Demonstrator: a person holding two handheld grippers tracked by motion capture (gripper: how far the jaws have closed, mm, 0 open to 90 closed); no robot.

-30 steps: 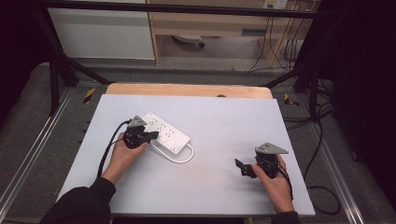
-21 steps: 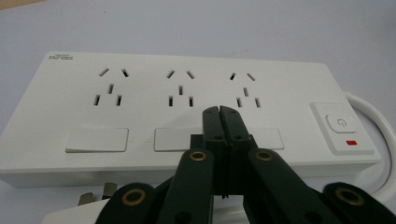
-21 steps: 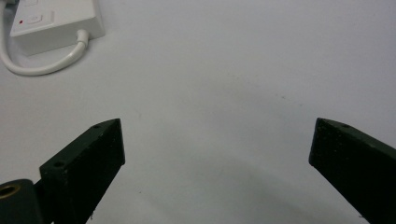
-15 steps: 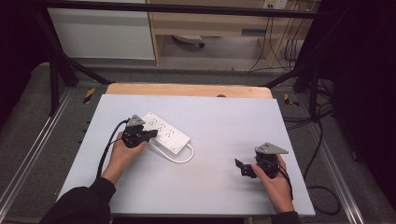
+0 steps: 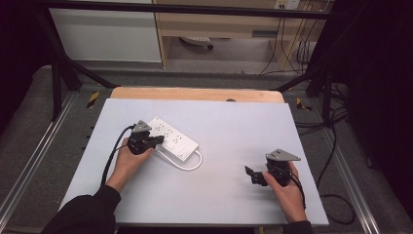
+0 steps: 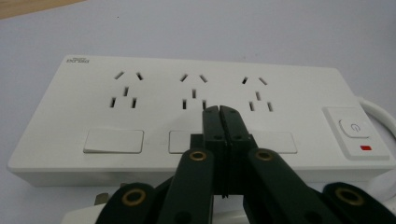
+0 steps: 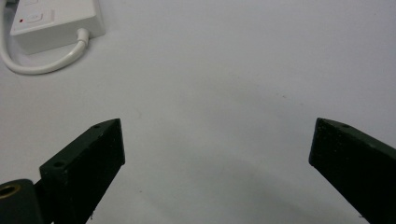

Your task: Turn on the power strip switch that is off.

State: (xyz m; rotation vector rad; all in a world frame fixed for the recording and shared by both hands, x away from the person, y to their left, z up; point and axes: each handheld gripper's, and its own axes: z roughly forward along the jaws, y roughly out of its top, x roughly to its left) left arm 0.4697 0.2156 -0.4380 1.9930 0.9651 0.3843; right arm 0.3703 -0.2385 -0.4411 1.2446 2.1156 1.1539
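Observation:
A white power strip (image 5: pixel 174 140) lies on the table left of centre, with three socket groups, rocker switches and a power button (image 6: pixel 355 128) at its right end. Its white cable (image 5: pixel 189 165) loops back along the near side. My left gripper (image 5: pixel 158 141) is shut, jaws pressed together with nothing between them, and the tips of the left gripper (image 6: pixel 219 110) reach over the strip's middle socket group. A white plug (image 6: pixel 84 213) peeks out below it. My right gripper (image 5: pixel 251 174) stands open over bare table; in the right gripper view the right gripper (image 7: pixel 217 149) points toward the power strip (image 7: pixel 56 18) and cable (image 7: pixel 42 63).
The light grey table top (image 5: pixel 219 200) has a wooden strip (image 5: pixel 195 93) along its far edge. Black frame posts stand at the far corners, and cables (image 5: pixel 336 146) hang off the right side. Metal rails run along both sides of the table.

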